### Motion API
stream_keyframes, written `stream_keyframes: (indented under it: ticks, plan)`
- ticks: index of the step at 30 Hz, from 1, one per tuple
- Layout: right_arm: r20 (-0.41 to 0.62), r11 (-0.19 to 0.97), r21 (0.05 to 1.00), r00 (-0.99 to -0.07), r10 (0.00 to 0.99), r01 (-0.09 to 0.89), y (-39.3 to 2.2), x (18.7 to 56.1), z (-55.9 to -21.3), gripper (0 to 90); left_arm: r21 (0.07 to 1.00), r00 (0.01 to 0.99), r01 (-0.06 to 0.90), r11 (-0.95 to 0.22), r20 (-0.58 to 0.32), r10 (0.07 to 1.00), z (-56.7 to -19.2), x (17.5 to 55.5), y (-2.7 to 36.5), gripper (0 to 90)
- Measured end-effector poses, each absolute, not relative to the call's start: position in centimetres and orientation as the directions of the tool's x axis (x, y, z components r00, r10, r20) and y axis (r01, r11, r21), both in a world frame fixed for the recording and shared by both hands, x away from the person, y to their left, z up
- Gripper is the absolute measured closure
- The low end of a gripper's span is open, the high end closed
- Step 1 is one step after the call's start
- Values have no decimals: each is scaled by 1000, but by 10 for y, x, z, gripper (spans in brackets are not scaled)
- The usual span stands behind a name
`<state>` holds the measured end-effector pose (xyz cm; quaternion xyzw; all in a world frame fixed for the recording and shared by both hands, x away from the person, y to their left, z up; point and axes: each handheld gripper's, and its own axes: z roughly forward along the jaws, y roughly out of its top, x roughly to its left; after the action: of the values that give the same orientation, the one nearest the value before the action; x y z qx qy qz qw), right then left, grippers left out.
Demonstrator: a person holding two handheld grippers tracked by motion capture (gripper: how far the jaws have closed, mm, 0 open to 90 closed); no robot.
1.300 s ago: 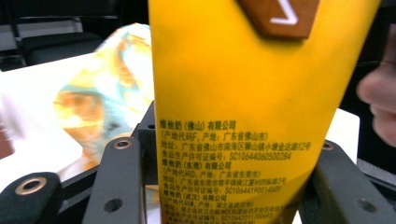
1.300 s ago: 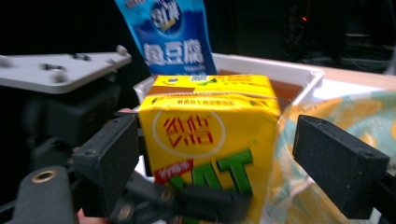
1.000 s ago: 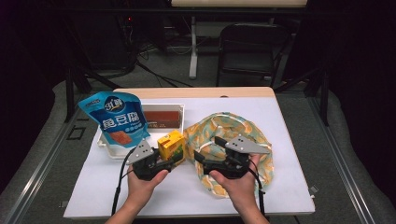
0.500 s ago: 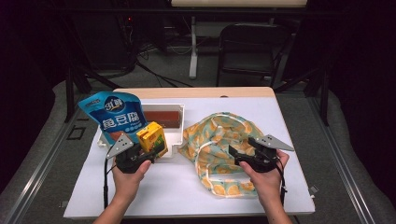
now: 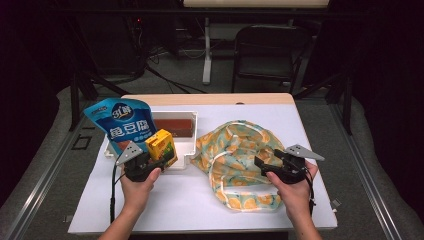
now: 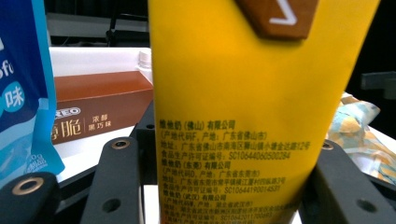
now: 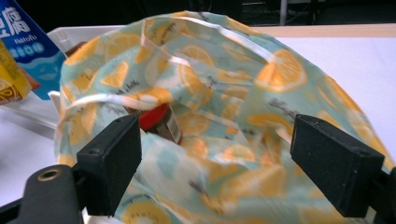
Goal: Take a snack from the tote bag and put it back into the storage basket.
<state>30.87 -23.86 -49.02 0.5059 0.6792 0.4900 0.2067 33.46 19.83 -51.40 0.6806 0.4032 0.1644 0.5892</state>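
White cloth covers the table (image 5: 200,200), and the person's two forearms come up over its near edge. Nearest on the left, the left hand (image 5: 137,182) holds the left gripper (image 5: 150,162), whose jaws are clamped on a yellow carton (image 5: 162,146); in the left gripper view the carton (image 6: 247,116) stands upright between the two black jaws, its printed side facing the camera. On the right, the right hand (image 5: 295,187) holds the right gripper (image 5: 262,165) with its jaws spread wide and nothing between them, at the right edge of an orange-slice patterned fabric bag (image 5: 240,160). In the right gripper view the bag (image 7: 210,93) lies just beyond the parted jaws, its mouth gaping, and a red-lidded item (image 7: 156,119) shows inside it. The carton is at the near rim of a white tray (image 5: 192,145), just left of the bag. Against the tray's left side stands a blue pouch (image 5: 122,122) with white lettering, touching or just beside the carton. Farther back inside the tray lies a brown box (image 5: 175,126), seen also in the left gripper view (image 6: 102,112). Beyond the table, on the dark floor, stands a black chair (image 5: 267,55)
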Motion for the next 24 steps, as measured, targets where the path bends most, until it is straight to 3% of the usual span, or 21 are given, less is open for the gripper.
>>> stream_keyframes:
  ticks: [24]
  plan:
    - [218, -3, 856, -356, 909, 518, -252, 307, -510, 178, 891, 525, 451, -51, -218, 823, -557, 387, 189, 524]
